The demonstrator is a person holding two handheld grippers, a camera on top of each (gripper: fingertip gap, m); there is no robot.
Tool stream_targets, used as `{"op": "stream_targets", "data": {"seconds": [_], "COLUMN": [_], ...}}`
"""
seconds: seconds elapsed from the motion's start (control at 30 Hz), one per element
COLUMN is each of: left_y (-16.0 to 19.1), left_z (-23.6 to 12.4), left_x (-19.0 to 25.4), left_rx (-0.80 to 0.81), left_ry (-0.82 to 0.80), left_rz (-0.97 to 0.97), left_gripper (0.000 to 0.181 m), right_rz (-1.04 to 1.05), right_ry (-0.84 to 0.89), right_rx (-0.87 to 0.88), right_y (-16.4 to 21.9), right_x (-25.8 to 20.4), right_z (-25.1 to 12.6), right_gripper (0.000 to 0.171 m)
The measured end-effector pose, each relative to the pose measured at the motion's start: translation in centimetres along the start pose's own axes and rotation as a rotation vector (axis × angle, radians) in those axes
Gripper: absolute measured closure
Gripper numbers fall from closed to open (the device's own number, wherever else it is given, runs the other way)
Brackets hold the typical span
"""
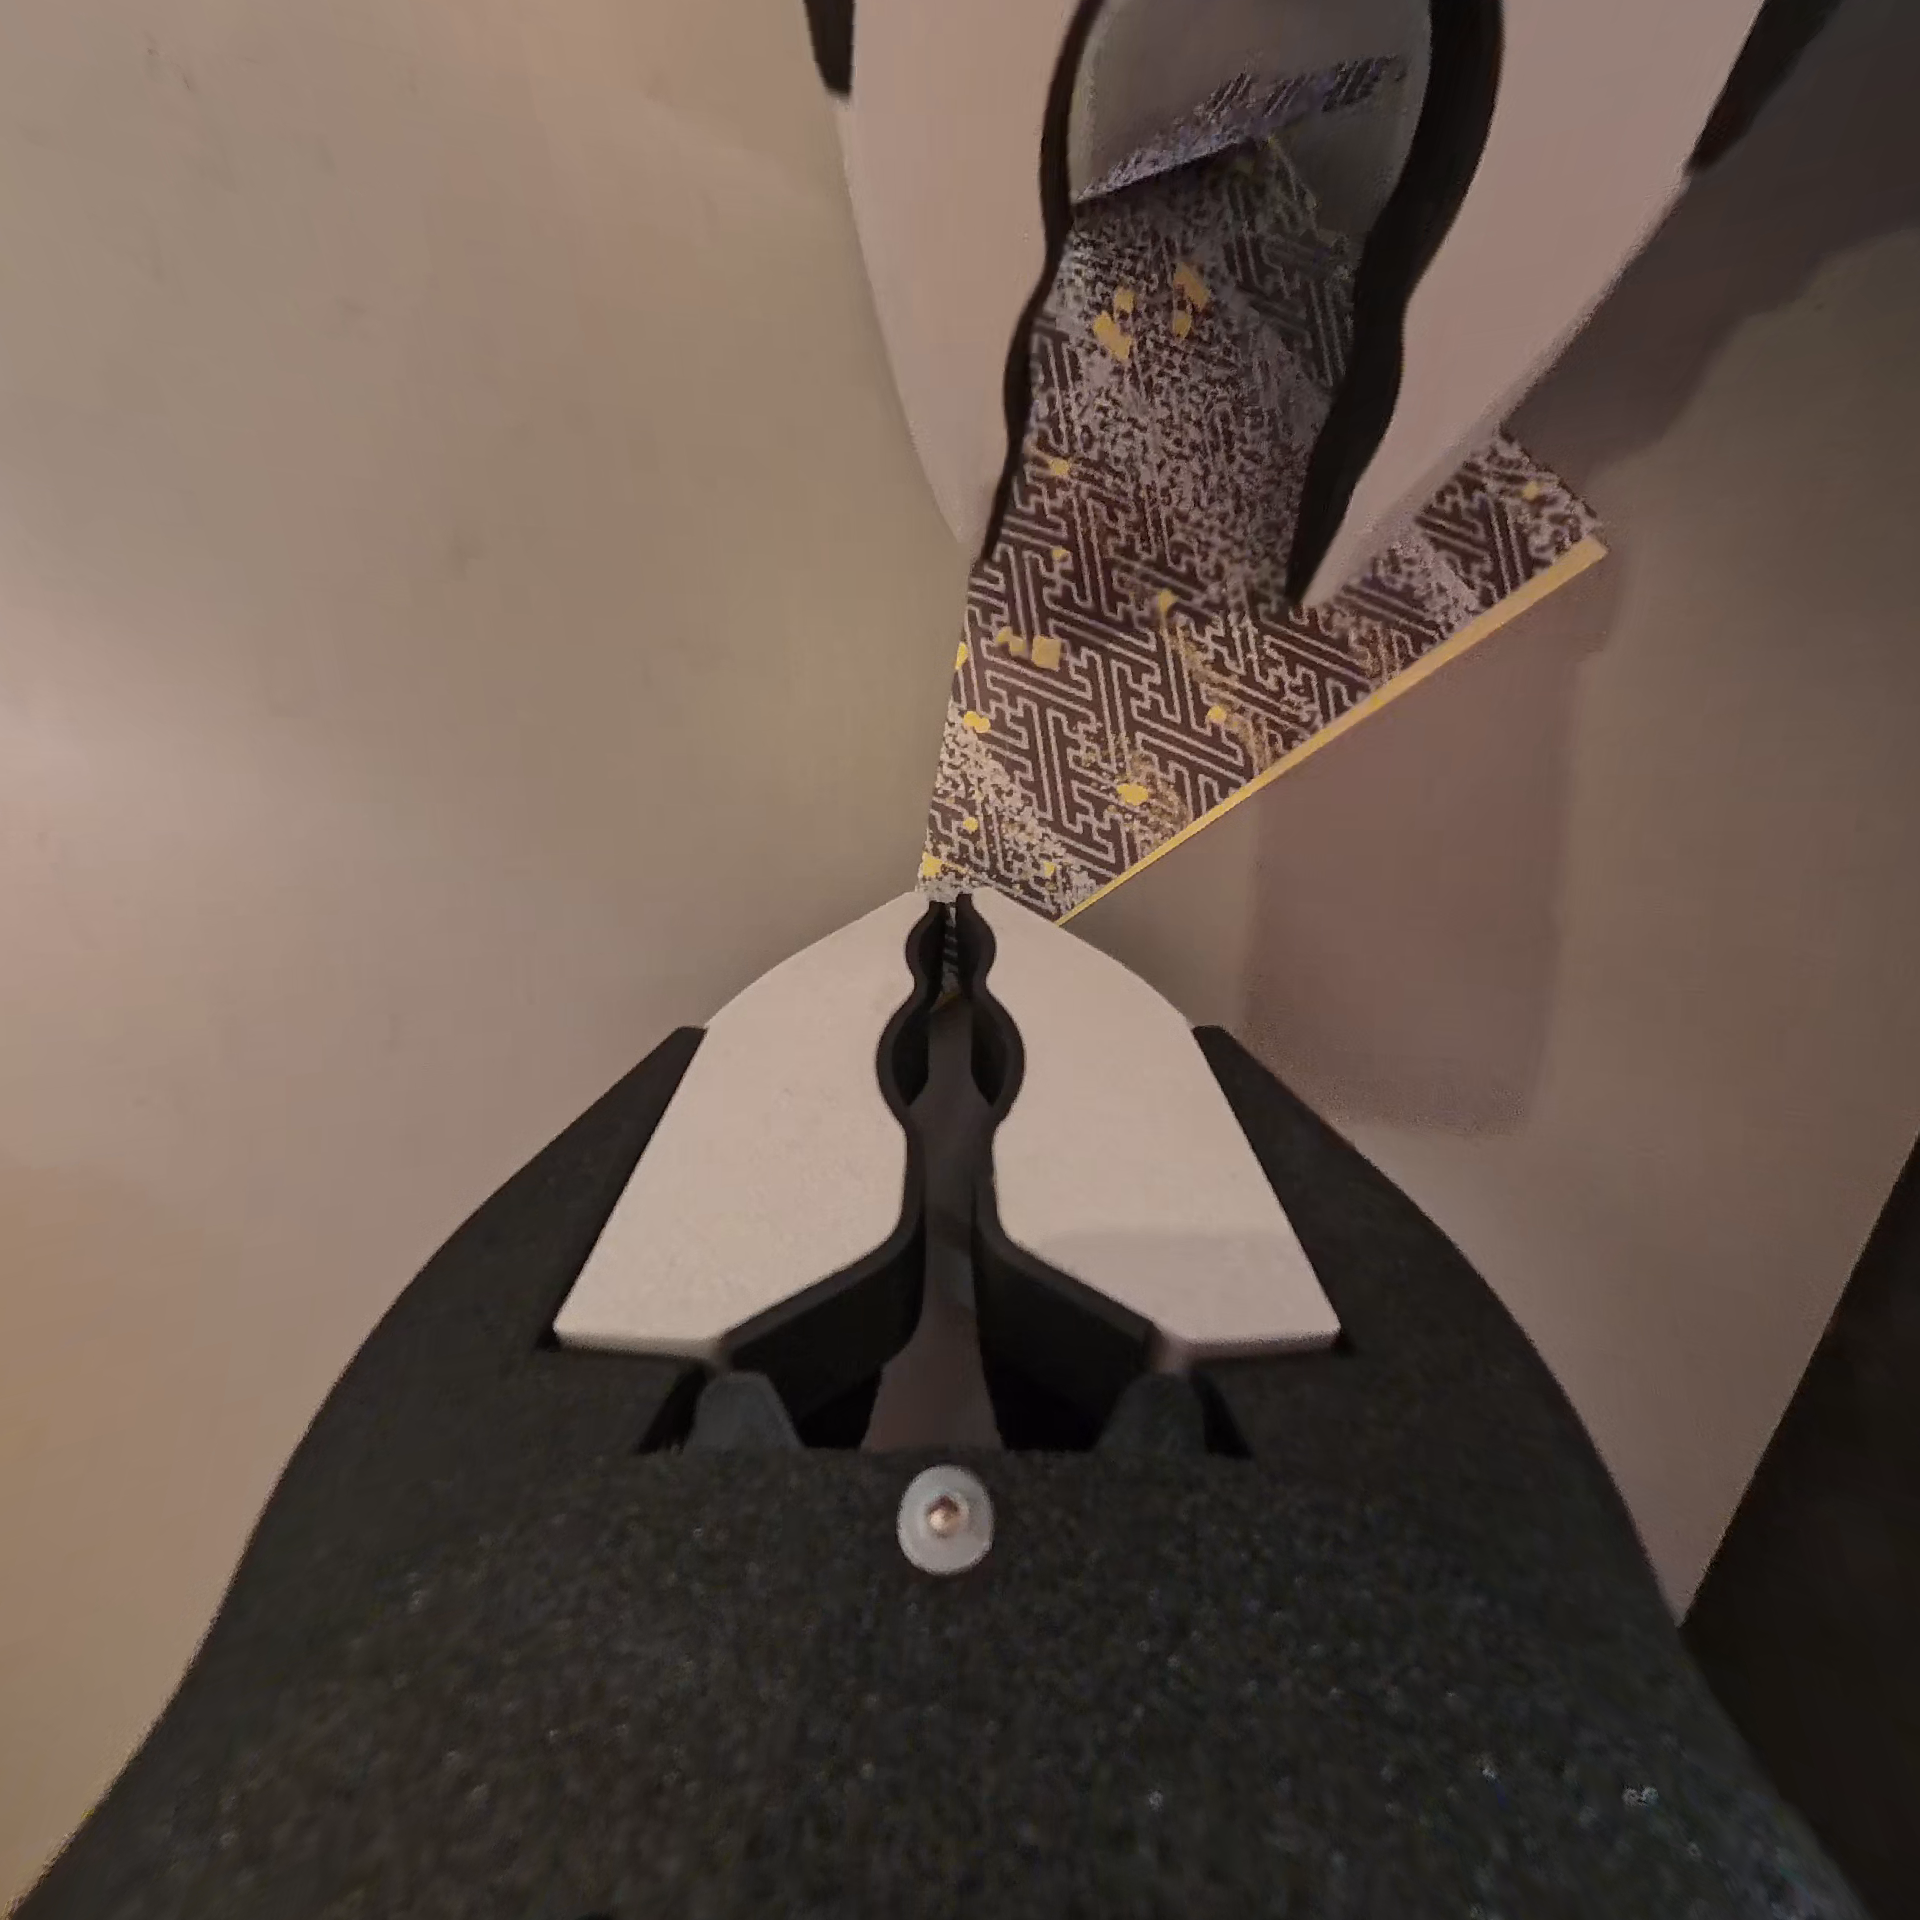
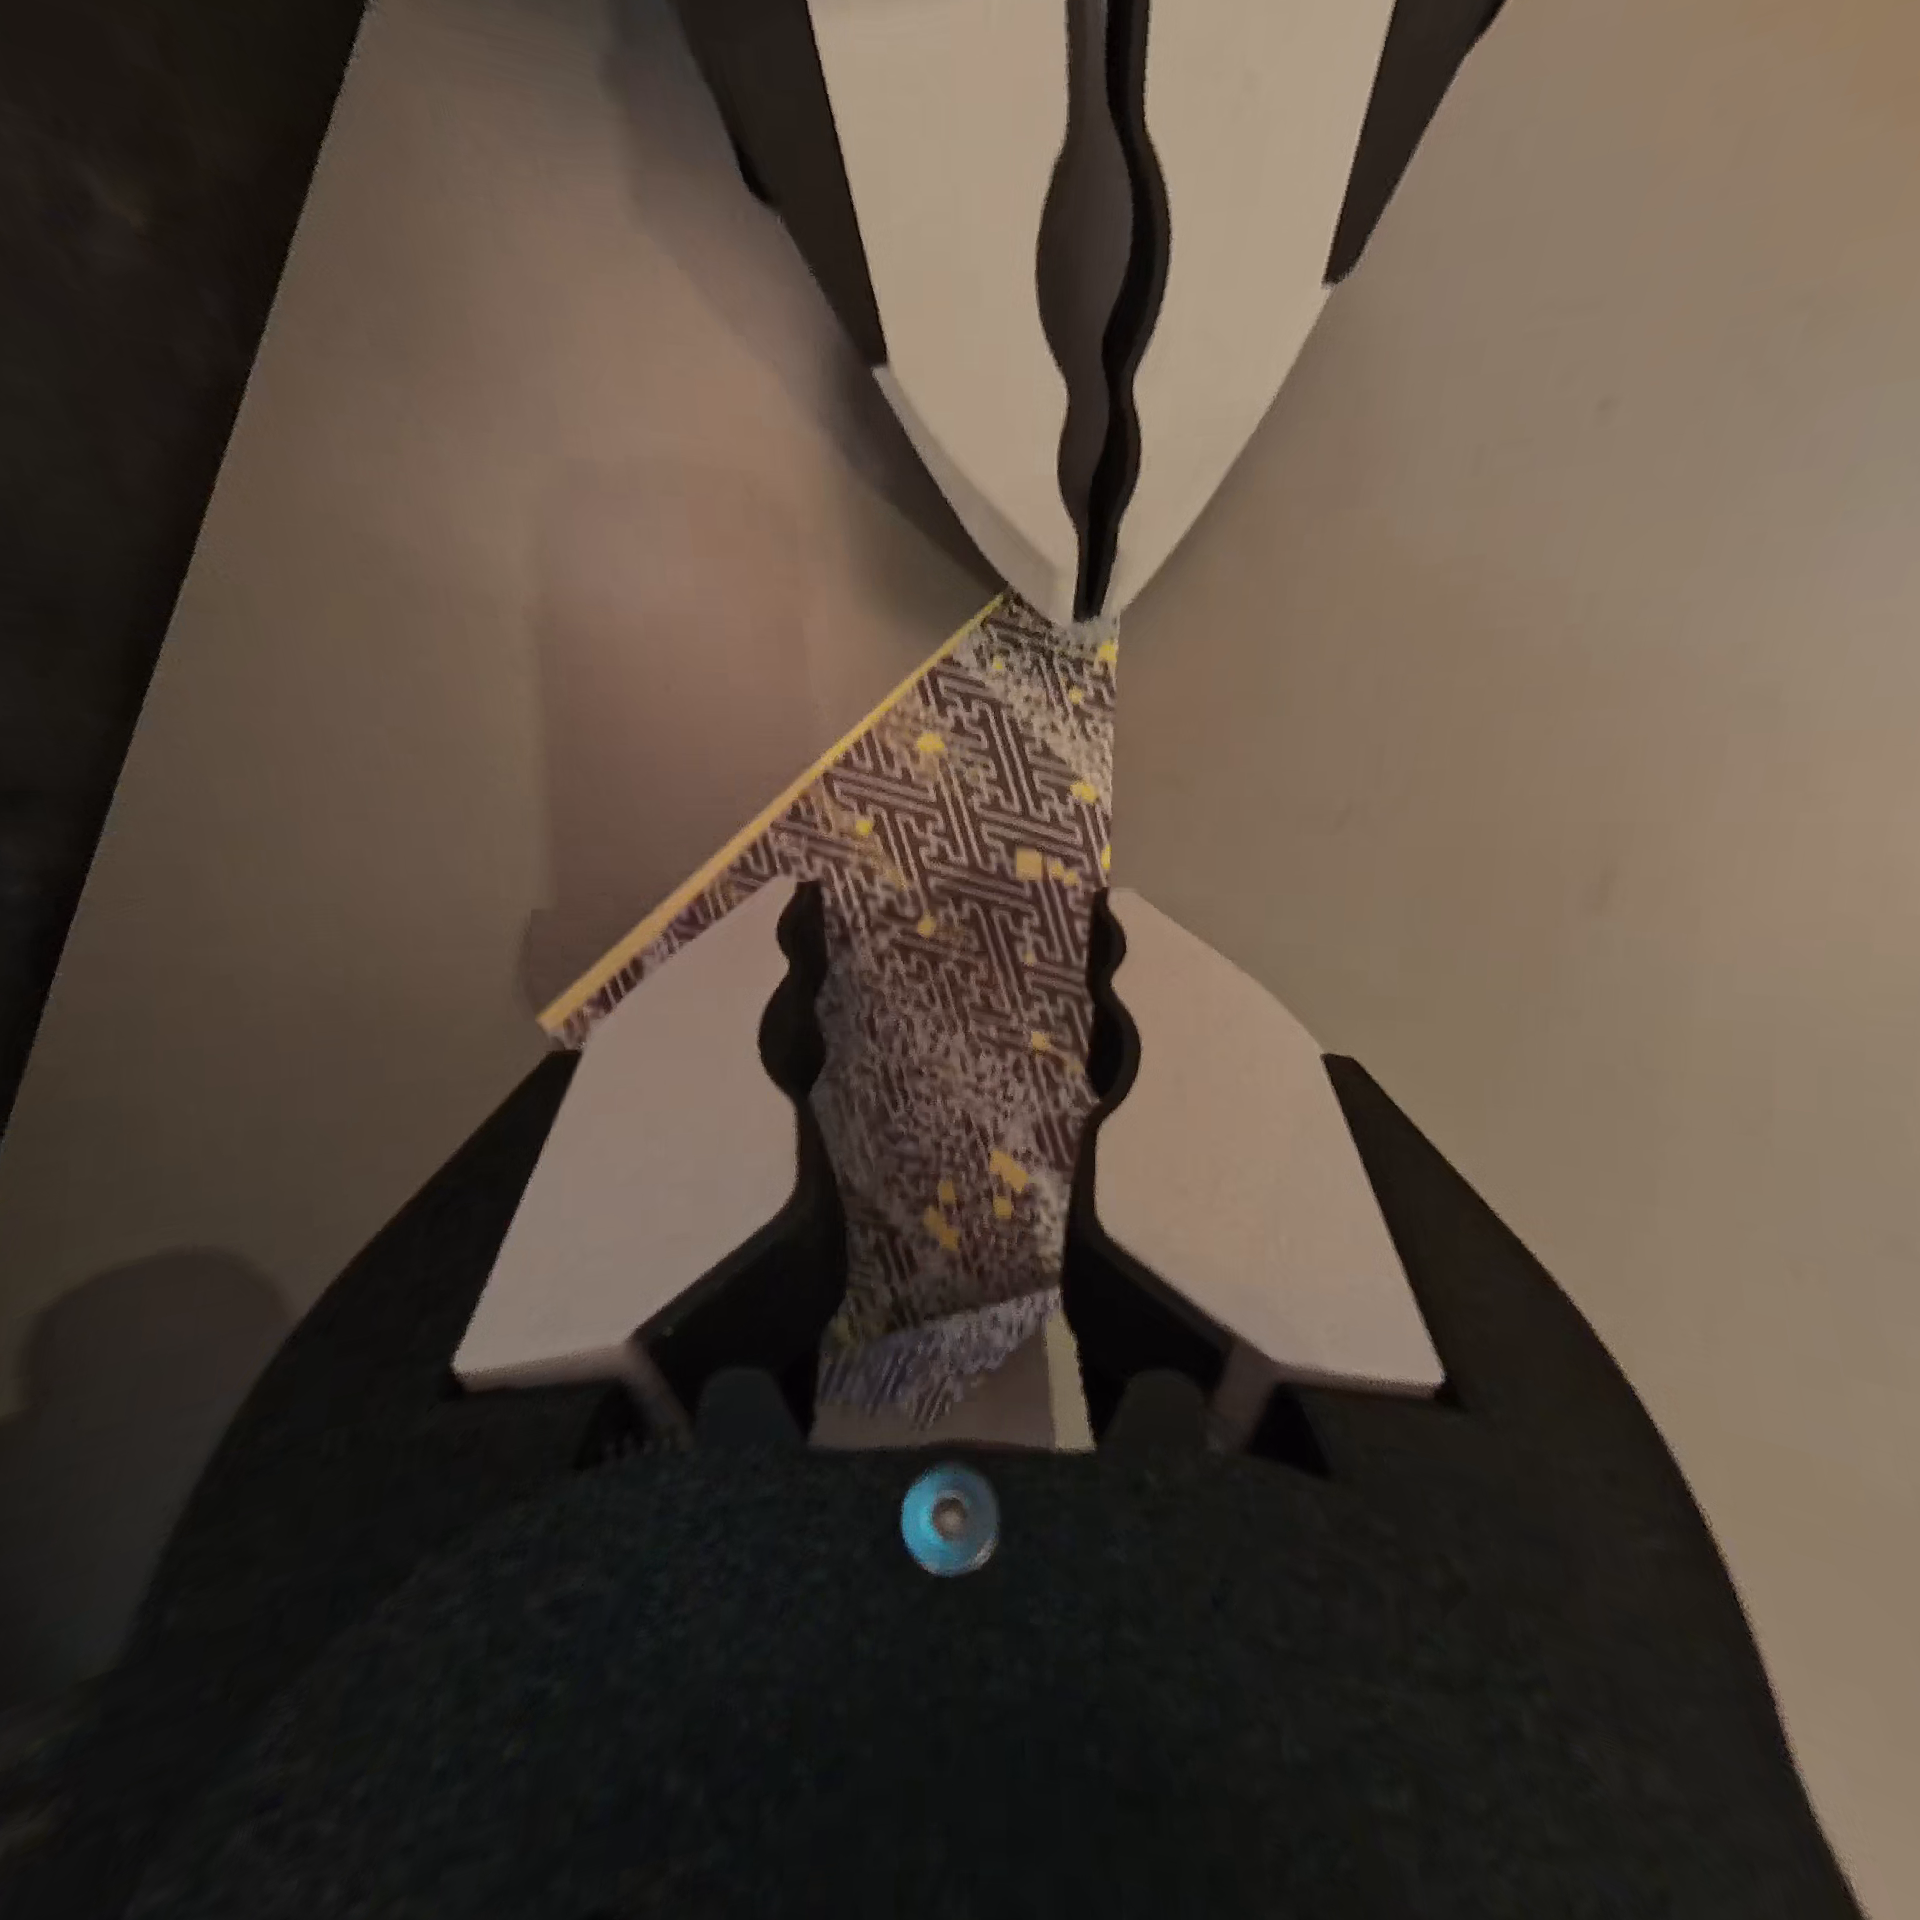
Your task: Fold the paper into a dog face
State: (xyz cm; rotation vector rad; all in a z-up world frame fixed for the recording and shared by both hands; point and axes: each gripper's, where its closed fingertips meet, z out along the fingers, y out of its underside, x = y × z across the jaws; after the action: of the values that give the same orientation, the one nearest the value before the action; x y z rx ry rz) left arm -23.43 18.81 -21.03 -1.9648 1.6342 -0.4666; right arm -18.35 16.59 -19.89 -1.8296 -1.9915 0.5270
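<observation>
The paper (image 1: 1122, 675) is dark with a pale maze pattern, gold flecks and a yellow edge, and it lies folded on the beige table (image 1: 416, 623). My left gripper (image 1: 951, 914) is shut on the paper's near pointed corner. My right gripper (image 1: 1143, 561) comes in from the far side, open, with its two fingers straddling the paper. In the right wrist view the paper (image 2: 966, 883) runs between my right gripper's (image 2: 951, 899) spread fingers, and a small end flap (image 2: 935, 1361) is turned over near the gripper's base. The left gripper (image 2: 1091, 608) pinches the far corner there.
The beige table (image 2: 1507, 727) fills both views. Its edge, with a dark area beyond, runs along the lower right of the left wrist view (image 1: 1818, 1455) and along the left of the right wrist view (image 2: 104, 312). The gap from one gripper's tips to the other's is roughly 6 centimetres.
</observation>
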Motion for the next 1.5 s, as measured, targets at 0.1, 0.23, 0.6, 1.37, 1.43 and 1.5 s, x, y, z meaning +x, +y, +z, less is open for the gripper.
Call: {"op": "stream_targets", "data": {"seconds": [0.1, 0.23, 0.6, 1.37, 1.43, 1.5], "left_y": [-0.4, -0.6, -0.7, 0.8, 0.6, 0.1], "left_z": [0.3, 0.3, 0.5, -1.9, -1.6, -1.2], "left_x": [-0.1, 0.0, 0.2, -0.3, -0.2, -0.2], "left_rx": [0.003, 0.011, 0.020, 0.183, 0.182, 0.182], "left_ry": [-0.001, 0.002, 0.003, -0.021, -0.014, -0.008], "left_rz": [-0.019, -0.036, -0.027, -0.612, -0.626, -0.631], "left_gripper": [0.179, 0.177, 0.176, 0.143, 0.143, 0.143], "right_rz": [-0.006, -0.001, 0.004, 0.027, 0.026, 0.026], "right_ry": [-0.004, -0.002, 0.012, -0.003, -0.004, -0.004], "right_rx": [0.005, 0.003, -0.007, 0.035, 0.036, 0.038], "right_y": [-0.6, -0.7, -0.4, -0.4, -0.4, -0.3], "right_x": [0.1, 0.3, 0.3, 0.3, 0.3, 0.3], "right_z": [0.7, 1.3, 1.7, 1.7, 1.7, 1.7], "right_gripper": [0.123, 0.123, 0.125, 0.126, 0.126, 0.126]}}
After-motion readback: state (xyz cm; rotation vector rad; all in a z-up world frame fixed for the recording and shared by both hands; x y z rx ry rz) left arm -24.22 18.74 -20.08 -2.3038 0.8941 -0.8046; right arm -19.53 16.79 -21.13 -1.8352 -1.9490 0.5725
